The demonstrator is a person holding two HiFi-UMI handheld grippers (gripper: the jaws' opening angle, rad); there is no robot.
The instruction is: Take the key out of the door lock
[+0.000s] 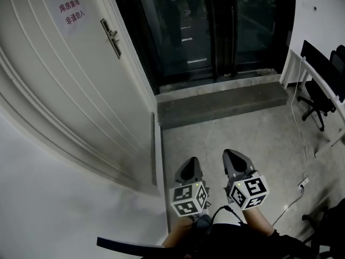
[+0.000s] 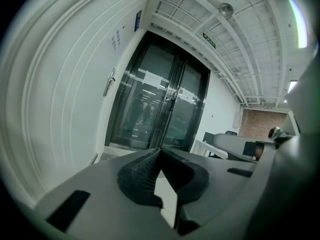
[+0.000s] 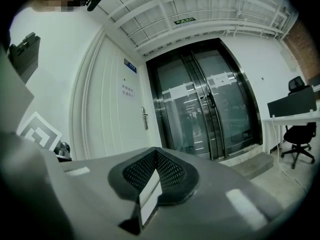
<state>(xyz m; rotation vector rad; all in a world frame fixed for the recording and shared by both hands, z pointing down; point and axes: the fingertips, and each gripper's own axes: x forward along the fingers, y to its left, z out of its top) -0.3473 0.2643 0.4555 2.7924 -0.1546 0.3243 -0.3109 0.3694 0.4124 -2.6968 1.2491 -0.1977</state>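
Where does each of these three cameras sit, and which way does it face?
Head view: on the head, facing steeply down at the floor; left gripper, right gripper show.
Left gripper view: on that gripper, looking along its shut jaws at glass doors.
Right gripper view: likewise, shut jaws, same doors.
Shared: all show the white door's handle.

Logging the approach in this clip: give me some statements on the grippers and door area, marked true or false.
1. The left gripper and the right gripper are both shut and empty. True.
2. The left gripper touches the door handle. False: it is well short of the white door.
3. A sign in red print is on the white door. True.
4. The office chair stands left of the white door. False: it stands far to the door's right.
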